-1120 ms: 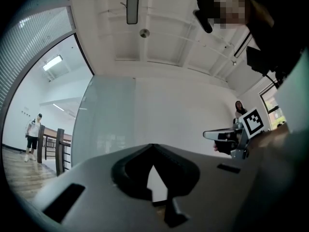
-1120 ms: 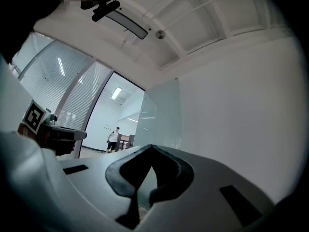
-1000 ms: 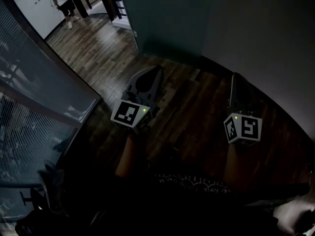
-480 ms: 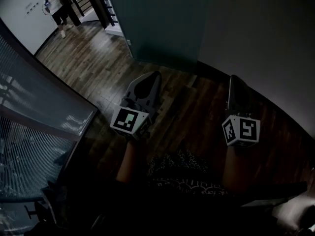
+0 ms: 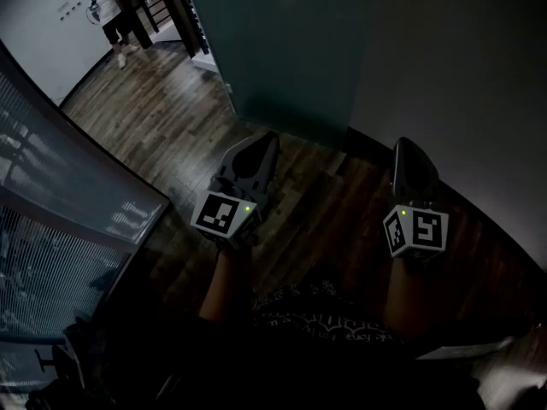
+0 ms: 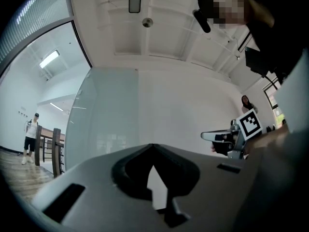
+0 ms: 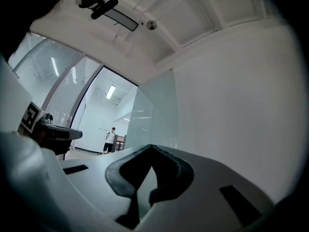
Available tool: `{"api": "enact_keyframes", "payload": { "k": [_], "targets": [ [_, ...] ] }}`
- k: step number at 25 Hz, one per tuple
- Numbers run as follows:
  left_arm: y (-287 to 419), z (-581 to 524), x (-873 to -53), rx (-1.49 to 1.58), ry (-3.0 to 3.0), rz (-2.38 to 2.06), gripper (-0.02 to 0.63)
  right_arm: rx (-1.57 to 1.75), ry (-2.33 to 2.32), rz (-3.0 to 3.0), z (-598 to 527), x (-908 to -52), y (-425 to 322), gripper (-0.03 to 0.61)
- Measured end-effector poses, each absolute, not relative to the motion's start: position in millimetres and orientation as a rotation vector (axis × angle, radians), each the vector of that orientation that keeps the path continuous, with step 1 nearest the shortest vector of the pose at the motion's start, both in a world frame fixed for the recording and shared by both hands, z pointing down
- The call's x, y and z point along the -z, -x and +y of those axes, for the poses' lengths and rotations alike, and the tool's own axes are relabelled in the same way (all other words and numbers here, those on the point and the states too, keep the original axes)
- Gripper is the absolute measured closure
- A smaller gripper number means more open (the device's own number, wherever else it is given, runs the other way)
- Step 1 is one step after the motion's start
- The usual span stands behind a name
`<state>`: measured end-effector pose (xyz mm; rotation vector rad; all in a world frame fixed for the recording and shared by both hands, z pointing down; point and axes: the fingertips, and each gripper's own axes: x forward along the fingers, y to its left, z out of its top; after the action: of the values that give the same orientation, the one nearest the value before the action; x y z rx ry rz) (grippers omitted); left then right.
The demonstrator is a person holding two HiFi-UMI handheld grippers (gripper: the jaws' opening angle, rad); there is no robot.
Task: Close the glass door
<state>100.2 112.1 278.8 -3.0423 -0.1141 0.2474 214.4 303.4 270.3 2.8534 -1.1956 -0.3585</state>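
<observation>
**Q:** Condition of the jaws?

**A:** Left gripper (image 5: 263,140) and right gripper (image 5: 404,147) are both clenched tip to tip, with nothing grasped.

**Q:** Location of the glass door?

**A:** The glass door (image 5: 286,45) stands on the wood floor (image 5: 162,118) ahead of both grippers. It is apart from them and adjoins the white wall (image 5: 461,75).

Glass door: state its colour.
Frosted pale blue-green; the glass door shows best in the left gripper view.
</observation>
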Motion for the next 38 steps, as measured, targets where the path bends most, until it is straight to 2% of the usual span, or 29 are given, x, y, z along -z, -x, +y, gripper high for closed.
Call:
{"api": "enact_keyframes", "payload": {
  "k": [13, 21, 30, 38],
  "targets": [
    [-212.6, 106.1, -282.5, -0.241, 3.069, -0.055, 0.612, 0.349, -2.814, -1.308, 282.0, -270.6, -340.3, 0.575],
    [-245.0, 61.8, -287.4, -0.241, 3.104, -0.039, 0.612, 0.31, -2.821, -1.304, 247.1, -274.0, -380.1, 0.575],
    [-335.4, 12.3, -307.1, -0.202, 3.104, -0.19, 0.612, 0.283, -2.824, -1.201, 199.6, -286.8, -452.4, 0.575],
    [-400.3, -33.0, -284.0, -0.238, 3.068, -0.225, 0.612, 0.277, -2.862, -1.11, 164.3, -281.2, -503.8, 0.575]
  ]
}}
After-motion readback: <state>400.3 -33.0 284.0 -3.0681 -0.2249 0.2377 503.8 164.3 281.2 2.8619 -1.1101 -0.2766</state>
